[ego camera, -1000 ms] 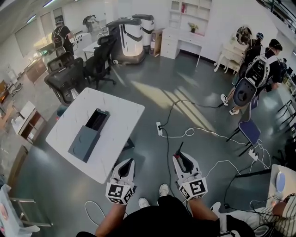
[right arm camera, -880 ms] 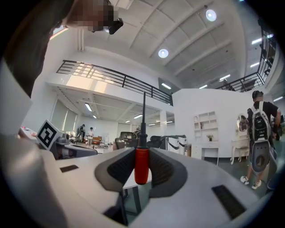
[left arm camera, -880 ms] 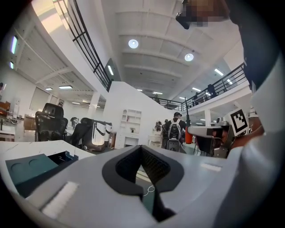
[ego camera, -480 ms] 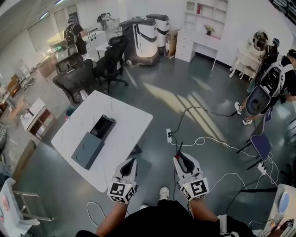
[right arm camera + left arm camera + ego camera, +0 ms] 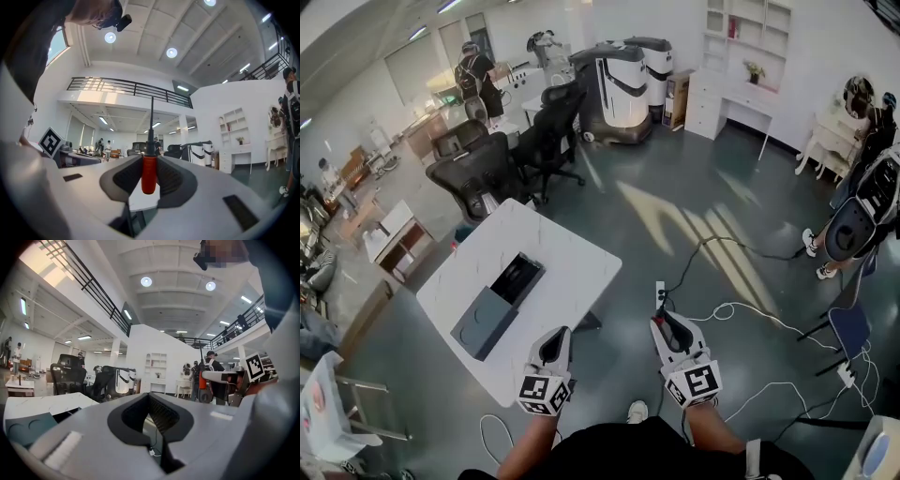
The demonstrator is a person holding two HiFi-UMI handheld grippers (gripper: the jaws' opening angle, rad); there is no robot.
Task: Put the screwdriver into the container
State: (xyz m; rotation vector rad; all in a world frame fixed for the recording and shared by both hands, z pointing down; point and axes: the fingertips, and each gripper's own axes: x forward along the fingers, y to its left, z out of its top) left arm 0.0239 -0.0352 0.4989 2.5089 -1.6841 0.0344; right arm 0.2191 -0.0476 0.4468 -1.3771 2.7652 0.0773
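- Seen from the head, the left forearm and right forearm reach forward from the body side by side, each carrying a hand-held gripper.
- Both point level and away from the person, with their marker cubes nearest the wrists.
- The left hand-held gripper hangs over the floor, just off the near corner of the white bench.
- Its jaws meet at the tips, with nothing between them.
- The right hand-held gripper is to the right of the bench, clear of its edge and also over the floor.
- Its jaws are clamped on the red handle of the screwdriver.
- The handle sits upright between the two dark pads in the right gripper view.
- The screwdriver's long axis runs along the gripper. Its thin black shaft sticks out past the jaw tips, pointing forward, away from the person.
- The container, a long dark grey box, lies on the bench well ahead and left of the screwdriver.
- The container's far end is open and its near end is covered by a lid.
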